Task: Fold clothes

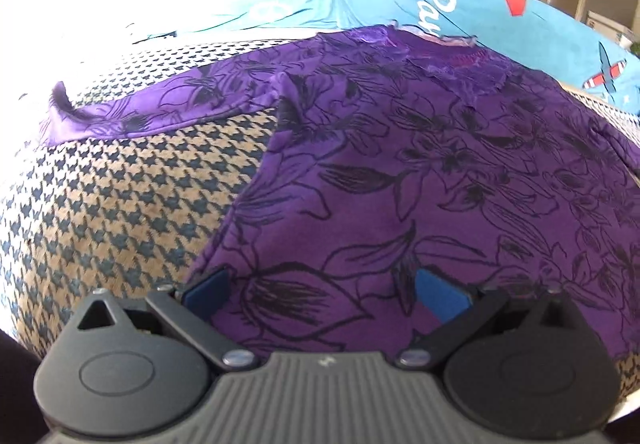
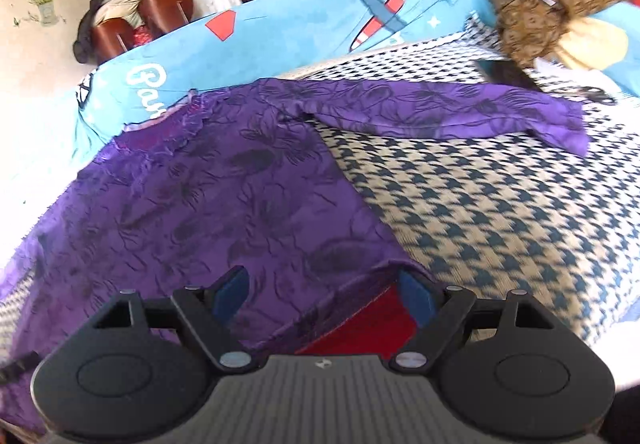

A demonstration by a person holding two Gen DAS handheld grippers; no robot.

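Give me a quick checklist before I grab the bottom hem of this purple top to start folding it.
1. Purple top spread flat on the houndstooth cover: ok.
2. Left sleeve laid out to the side: ok.
3. Right sleeve laid out: ok, cuff slightly bunched.
4. Left tool open over the lower fabric, nothing pinched: ok.
5. Right tool open at the hem corner, nothing pinched: ok.
6. Hem lying flat at the right corner: not ok, it is lifted, red showing beneath.

White cursive lettering on the blue sheet [image 1: 460, 0] reads "Pa…", the remainder hidden behind the purple garment [image 1: 440, 184]; in the right wrist view the same word shows on the sheet [image 2: 280, 28]; nothing else is legible.
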